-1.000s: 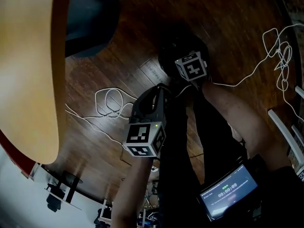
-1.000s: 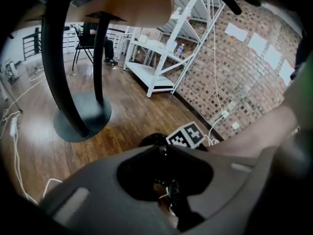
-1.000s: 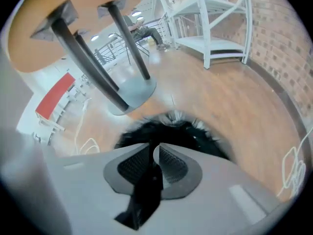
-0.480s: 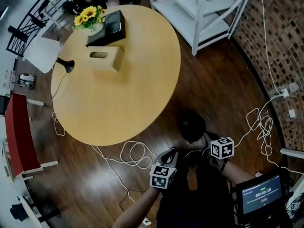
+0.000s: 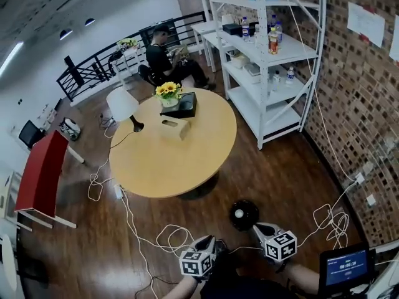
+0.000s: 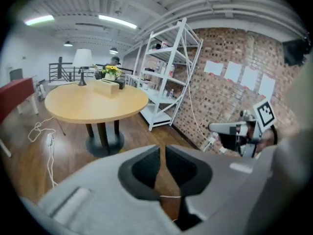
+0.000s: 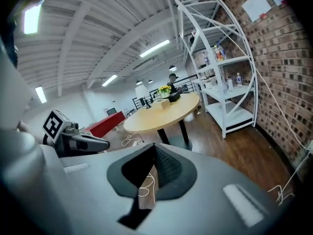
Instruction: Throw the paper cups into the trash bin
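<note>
**Lifting clear of the trash bin, both claws empty**

Both claws now sit far higher than a second ago, when they hung low at the dark mouth of the bin. The head view has swung up from the boards to take in the whole room. The right claw [image 7: 154, 151] has its jaws pressed together with nothing between them; only floor and a loop of cable show behind. The left claw [image 6: 163, 152] stands a thin slit apart, also empty. The two are held side by side close to the body, marker cubes upward, pointing forward and a little down toward the round tabletop [image 5: 168, 164]. Each shows in the other's view.

Just beyond them the black trash bin [image 5: 250, 212] stands on the floor among loose cables [image 5: 168, 234]. A pale spot shows in its mouth, perhaps a cup, but it is too small to tell. No paper cup is in view anywhere else: the tabletop carries only flowers [image 5: 167, 90], a tissue box [image 5: 173, 126] and a dark box [image 5: 185, 108]. That reads as the throw made and the task at or near its end. Farther off stand a white shelf [image 5: 268, 61] and a seated person [image 5: 163, 58].
</note>
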Demonstrator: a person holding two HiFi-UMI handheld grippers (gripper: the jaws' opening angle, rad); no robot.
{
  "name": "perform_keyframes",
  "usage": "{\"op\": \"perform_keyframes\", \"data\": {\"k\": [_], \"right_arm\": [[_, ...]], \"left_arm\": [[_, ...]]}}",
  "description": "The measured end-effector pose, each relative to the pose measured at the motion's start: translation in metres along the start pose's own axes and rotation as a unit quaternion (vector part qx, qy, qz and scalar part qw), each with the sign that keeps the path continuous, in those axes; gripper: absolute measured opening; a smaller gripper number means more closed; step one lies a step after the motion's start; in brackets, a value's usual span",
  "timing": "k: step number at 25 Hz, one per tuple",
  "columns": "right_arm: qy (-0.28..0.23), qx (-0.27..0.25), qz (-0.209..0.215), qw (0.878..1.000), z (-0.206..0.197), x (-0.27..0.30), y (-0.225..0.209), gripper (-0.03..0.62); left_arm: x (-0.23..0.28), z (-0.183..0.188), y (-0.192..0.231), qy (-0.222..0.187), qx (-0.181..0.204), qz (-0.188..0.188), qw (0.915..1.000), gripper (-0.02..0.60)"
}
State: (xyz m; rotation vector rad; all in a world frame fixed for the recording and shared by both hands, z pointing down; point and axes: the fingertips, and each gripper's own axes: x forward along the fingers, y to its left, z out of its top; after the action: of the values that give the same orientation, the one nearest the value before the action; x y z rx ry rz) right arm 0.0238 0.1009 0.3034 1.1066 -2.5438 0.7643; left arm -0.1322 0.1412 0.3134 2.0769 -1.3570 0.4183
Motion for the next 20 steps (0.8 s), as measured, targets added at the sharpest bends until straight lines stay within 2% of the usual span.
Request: {"op": "perform_keyframes", "data": {"k": [2, 5, 7, 10, 12, 14, 17, 20], "right_arm": [[-0.019, -0.001, 0.014, 1.000, -0.010, -0.040, 0.018, 0.009], [-0.027, 0.014, 0.034, 0.999, -0.038, -0.106, 0.035, 0.009], [-0.032, 0.026, 0.029, 0.999, -0.053, -0.142, 0.035, 0.009], [-0.038, 0.003, -0.001, 0.999, -0.068, -0.173, 0.033, 0.009], [-0.044, -0.031, -0.027, 0.998, -0.066, -0.178, 0.031, 0.009], [-0.055, -0.040, -0.039, 0.997, -0.057, -0.180, 0.032, 0.010], [-0.064, -0.027, -0.035, 0.997, -0.050, -0.186, 0.041, 0.010], [-0.059, -0.053, 0.007, 0.997, -0.051, -0.186, 0.068, 0.009]], "left_arm": [[-0.014, -0.015, -0.036, -0.019, -0.013, 0.001, 0.9997, 0.032], [-0.025, -0.043, -0.103, -0.013, -0.010, -0.021, 0.9997, 0.032], [-0.034, -0.048, -0.146, -0.014, 0.012, -0.046, 0.9988, 0.032], [-0.055, -0.048, -0.194, -0.037, 0.082, -0.071, 0.9934, 0.032], [-0.064, -0.045, -0.211, -0.058, 0.134, -0.079, 0.9862, 0.032], [-0.068, -0.041, -0.223, -0.069, 0.160, -0.089, 0.9807, 0.032], [-0.078, -0.037, -0.233, -0.077, 0.166, -0.096, 0.9784, 0.031], [-0.090, -0.037, -0.222, -0.090, 0.157, -0.083, 0.9800, 0.031]]}}
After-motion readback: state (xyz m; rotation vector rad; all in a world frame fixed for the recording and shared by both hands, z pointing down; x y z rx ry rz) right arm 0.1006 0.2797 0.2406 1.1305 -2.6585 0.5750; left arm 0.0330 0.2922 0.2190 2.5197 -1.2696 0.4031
